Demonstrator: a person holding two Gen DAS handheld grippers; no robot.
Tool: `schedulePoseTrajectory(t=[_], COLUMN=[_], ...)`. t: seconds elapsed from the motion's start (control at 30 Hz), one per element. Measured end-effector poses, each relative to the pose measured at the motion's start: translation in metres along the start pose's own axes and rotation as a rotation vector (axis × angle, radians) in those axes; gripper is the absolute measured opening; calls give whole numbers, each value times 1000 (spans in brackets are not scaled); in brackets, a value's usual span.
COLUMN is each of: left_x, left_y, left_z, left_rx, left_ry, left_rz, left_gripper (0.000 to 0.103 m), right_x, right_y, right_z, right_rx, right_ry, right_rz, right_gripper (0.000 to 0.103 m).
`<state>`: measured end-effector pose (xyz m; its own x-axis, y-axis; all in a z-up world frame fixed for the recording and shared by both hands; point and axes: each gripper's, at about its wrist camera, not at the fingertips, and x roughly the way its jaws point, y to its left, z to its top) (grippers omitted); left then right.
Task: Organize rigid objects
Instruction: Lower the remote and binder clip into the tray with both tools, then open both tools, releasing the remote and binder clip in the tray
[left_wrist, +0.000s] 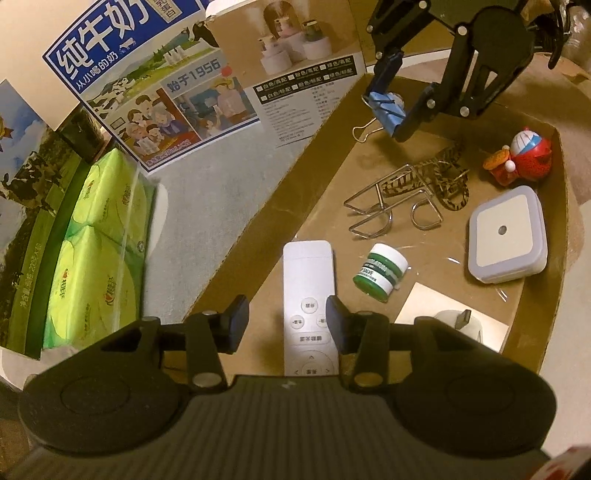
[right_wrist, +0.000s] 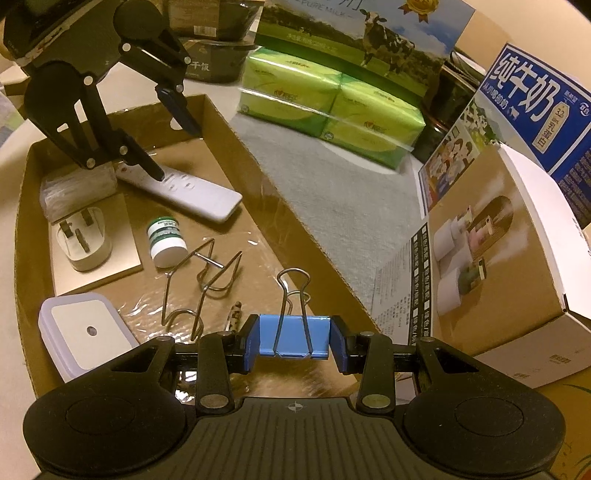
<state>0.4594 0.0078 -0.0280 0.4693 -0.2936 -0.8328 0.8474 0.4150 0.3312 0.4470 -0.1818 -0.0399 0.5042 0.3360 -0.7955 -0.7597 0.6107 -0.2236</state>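
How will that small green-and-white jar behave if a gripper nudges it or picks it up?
The small jar looks rigid and probably light. Lying tilted on its round side in the cardboard tray, it may roll if nudged. Its smooth curved wall could slip between flat pads.

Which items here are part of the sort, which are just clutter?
In play: blue binder clip in right gripper; white remote control under left gripper; shallow cardboard tray.

Lying about: green tissue packs, blue milk carton box, brown humidifier box.
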Motion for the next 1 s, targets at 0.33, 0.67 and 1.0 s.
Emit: schedulePoseTrajectory(t=[0.33,0.67,1.0], left_x=[-2,-2,-6], left_y=[1,-2,-4], left_z=[0,0,-3], left_rx=[-12,-22,-39], left_ry=[-13,-22,-28], left_rz=[2,8,20], left_gripper=[42,69,74], right_x=[-3,-6,-8], right_y=[-1,0,-1], right_z=[0,1,-1], right_rx=[16,35,42], right_ry=[-13,-27,-20], right_rz=[-3,36,28], right_gripper=[40,57,57])
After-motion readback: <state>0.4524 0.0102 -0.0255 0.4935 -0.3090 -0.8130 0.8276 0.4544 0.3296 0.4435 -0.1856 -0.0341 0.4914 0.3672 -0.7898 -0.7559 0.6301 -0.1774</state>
